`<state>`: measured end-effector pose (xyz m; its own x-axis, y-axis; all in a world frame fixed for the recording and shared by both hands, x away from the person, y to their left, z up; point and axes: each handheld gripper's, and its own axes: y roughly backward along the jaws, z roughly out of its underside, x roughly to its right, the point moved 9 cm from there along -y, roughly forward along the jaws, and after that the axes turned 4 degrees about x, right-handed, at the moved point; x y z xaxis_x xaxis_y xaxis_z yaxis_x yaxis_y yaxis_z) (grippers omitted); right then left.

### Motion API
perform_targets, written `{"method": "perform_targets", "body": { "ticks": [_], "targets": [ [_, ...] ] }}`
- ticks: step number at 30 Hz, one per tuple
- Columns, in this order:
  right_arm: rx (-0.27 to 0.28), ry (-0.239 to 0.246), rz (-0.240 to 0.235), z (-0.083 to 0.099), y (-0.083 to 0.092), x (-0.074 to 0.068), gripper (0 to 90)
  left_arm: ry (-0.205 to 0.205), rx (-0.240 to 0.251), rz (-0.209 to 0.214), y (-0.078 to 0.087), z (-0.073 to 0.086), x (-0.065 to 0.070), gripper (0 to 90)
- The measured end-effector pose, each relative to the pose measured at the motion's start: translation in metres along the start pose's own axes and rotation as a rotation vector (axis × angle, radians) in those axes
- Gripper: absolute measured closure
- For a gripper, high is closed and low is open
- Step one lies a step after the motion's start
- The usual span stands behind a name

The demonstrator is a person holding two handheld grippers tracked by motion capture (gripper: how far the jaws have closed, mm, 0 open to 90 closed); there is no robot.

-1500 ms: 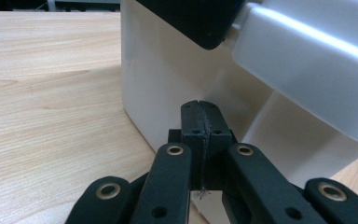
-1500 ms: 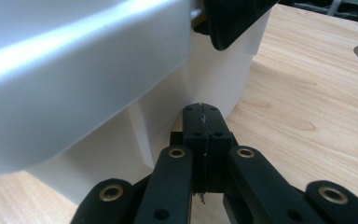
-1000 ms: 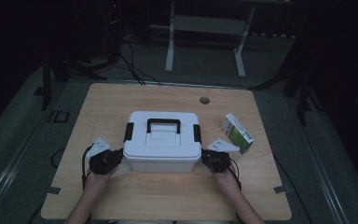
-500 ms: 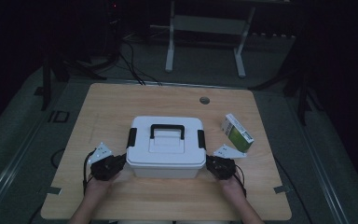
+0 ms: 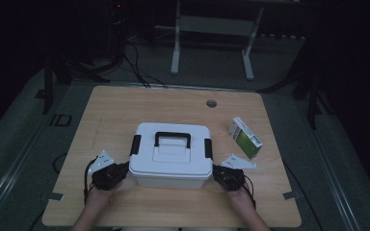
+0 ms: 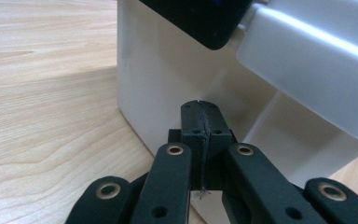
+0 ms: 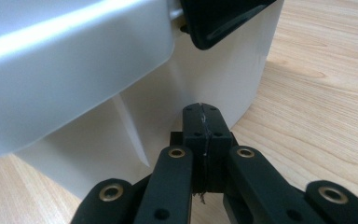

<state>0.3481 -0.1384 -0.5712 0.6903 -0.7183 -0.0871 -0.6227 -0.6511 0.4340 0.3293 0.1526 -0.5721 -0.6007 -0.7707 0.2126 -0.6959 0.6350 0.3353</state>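
White storage box (image 5: 171,156) at desk (image 5: 125,110) centre-front, black side latches shut. Left hand-held gripper (image 5: 124,169) and right hand-held gripper (image 5: 217,172) both pinched shut, empty, tips at box's lower flanks. Push evenly, low, both sides together; avoid skewing toward green carton (image 5: 245,137).

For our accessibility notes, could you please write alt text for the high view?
A white lidded box with a black handle sits on a wooden table, flanked by the shut left gripper and right gripper. A green-and-white carton lies to its right.
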Motion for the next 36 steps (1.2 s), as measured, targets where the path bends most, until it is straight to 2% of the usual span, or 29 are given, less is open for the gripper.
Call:
{"method": "perform_targets", "body": {
  "ticks": [2, 5, 9, 14, 18, 25, 29, 31, 36],
  "targets": [
    [-0.003, 0.006, 0.004, -0.002, -0.003, 0.001, 90.0, -0.008, -0.006, -0.009, -0.002, 0.001, -0.002, 89.9],
    [-0.003, -0.005, 0.003, -0.004, -0.007, 0.003, 90.0, 0.003, -0.003, -0.008, -0.004, 0.001, -0.005, 89.9],
    [-0.007, 0.007, 0.009, -0.007, -0.012, 0.007, 90.0, 0.007, -0.003, -0.01, -0.006, 0.0, -0.009, 89.9],
    [-0.006, -0.007, 0.0, -0.01, -0.018, 0.01, 90.0, 0.008, 0.001, -0.015, -0.008, -0.002, -0.014, 89.9],
    [-0.015, 0.022, 0.012, -0.014, -0.024, 0.011, 90.0, 0.01, -0.002, -0.027, -0.01, -0.004, -0.02, 89.9],
    [0.008, -0.03, 0.013, -0.017, -0.031, 0.018, 90.0, 0.012, 0.001, -0.017, -0.012, -0.005, -0.021, 89.8],
    [0.006, -0.02, 0.013, -0.018, -0.032, 0.017, 90.0, 0.026, 0.009, -0.017, -0.012, -0.006, -0.024, 89.8],
    [0.005, -0.009, 0.021, -0.018, -0.032, 0.017, 90.0, 0.019, 0.008, -0.016, -0.012, -0.006, -0.024, 89.8],
    [0.013, -0.028, 0.024, -0.018, -0.034, 0.015, 90.0, 0.021, 0.011, -0.033, -0.011, -0.006, -0.027, 89.8]
  ]
}}
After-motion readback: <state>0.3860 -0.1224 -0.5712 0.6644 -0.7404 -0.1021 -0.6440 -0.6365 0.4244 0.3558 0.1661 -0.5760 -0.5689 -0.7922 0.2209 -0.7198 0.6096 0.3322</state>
